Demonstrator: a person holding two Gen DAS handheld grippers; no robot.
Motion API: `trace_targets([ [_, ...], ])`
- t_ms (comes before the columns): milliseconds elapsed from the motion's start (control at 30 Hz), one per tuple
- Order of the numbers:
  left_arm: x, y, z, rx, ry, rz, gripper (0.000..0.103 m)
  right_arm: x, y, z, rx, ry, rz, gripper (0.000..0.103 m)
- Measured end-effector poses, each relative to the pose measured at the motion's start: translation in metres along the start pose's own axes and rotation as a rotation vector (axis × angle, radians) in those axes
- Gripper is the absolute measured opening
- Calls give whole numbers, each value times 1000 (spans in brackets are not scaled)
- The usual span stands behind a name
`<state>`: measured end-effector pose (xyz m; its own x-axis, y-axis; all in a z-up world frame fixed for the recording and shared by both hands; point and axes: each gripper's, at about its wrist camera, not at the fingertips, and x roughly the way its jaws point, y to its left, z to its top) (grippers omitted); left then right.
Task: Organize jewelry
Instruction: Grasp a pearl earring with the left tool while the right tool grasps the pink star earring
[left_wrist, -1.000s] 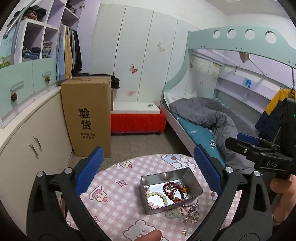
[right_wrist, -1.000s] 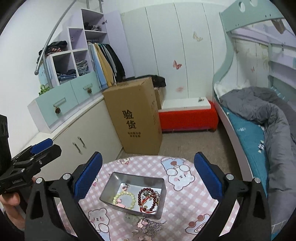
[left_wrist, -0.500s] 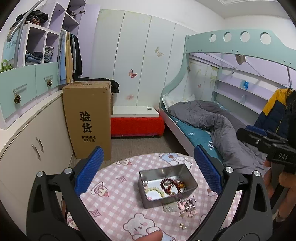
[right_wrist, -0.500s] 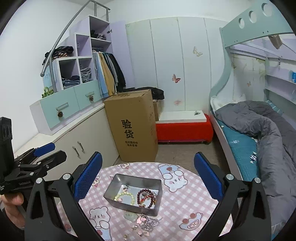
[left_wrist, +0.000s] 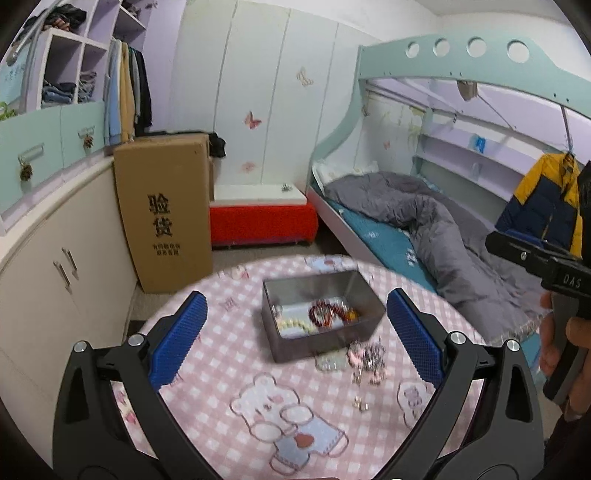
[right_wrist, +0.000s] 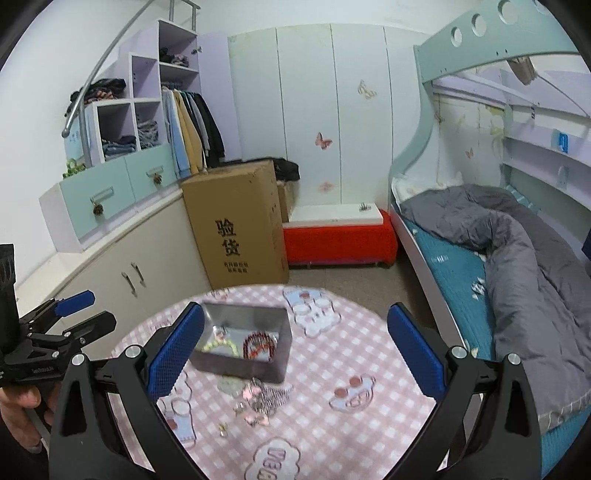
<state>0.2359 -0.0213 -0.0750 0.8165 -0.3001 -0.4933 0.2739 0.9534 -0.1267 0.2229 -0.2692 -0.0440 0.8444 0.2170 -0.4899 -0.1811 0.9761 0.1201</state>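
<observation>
Blue pads on our left hand-held gripper (left_wrist: 295, 334) are standing wide apart with nothing between them, and our right hand-held gripper (right_wrist: 295, 347) is likewise spread and empty; both are hovering above the desk (right_wrist: 369, 354) rather than touching anything. We are judging this as the approach for the next pick, so the job now is choosing one piece and lining up on it.

Moving outward, the loose jewelry pile (right_wrist: 264, 397) is lying on the pink checked cloth just beside the near wall of the metal tin (right_wrist: 258, 369), which is sitting toward the far side of the desk, nearer its left edge in the right wrist view. Inside the tin we are seeing a pale bead bracelet (right_wrist: 218, 345) and a dark red bead bracelet (right_wrist: 258, 345) already lying on the bottom. A small earring (right_wrist: 222, 428) is lying apart from the pile, closer to the near edge of the desk.

To do this well, we are favouring the right hand-held gripper, coming down over the pile with the jaws straddling a single piece, not the whole tangle, since chains look likely to snag each other. We are keeping the left one clear of the tin, ready to steady it if it slides. The frames are blurred, so finer pieces are hard to tell apart.
</observation>
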Motion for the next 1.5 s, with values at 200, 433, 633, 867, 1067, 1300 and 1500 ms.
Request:
trace_targets([
  [200,23,-17,-49,20,135,-48,96,14,-11,-35,40,97,-4,96],
  [433,58,-41,-90,69,250,-58,96,32,-21,-71,76,202,-23,96],
  [633,81,-54,-105,108,311,-77,95,44,-23,-94,87,270,-28,96],
  [867,101,-59,-110,98,380,-142,75,51,-32,-111,126,326,-27,96],
  [1067,103,-51,-109,101,386,-188,25,62,-30,-117,139,368,2,96],
  [1300,97,-29,-109,72,389,-208,11,78,-3,-122,76,382,52,95],
  [1500,90,-20,-111,57,377,-189,11,102,20,-123,21,392,66,75],
])
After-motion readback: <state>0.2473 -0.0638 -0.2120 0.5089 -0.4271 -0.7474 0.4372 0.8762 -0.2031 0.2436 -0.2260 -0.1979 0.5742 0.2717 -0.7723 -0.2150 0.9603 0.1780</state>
